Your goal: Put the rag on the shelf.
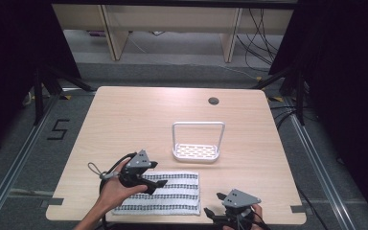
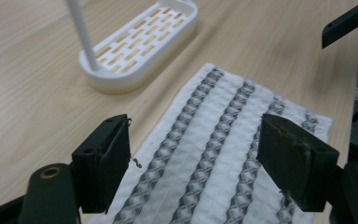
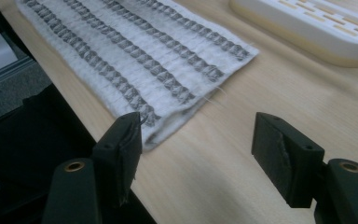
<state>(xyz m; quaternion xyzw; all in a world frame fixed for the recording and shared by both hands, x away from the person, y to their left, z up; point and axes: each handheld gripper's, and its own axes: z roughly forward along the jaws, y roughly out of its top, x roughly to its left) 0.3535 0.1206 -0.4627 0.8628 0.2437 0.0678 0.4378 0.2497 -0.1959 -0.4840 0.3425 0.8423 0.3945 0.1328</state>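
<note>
with the striped cloth (image 1: 160,192) lying flat at the near edge of the table (image 1: 124,110), just on the person's side of the white rack (image 1: 196,152), the work looks to be at the approach. the left gripper (image 1: 157,184) hovers over the cloth's left part, jaws spread and holding nothing. the right gripper (image 1: 211,212) sits just right of the cloth's near corner, jaws also spread wide. next, i'd guess, each needs to close on an edge. the table is pale wood with a cable hole (image 1: 213,100) beyond the rack; grey floor and dark drapes surround it.
</note>
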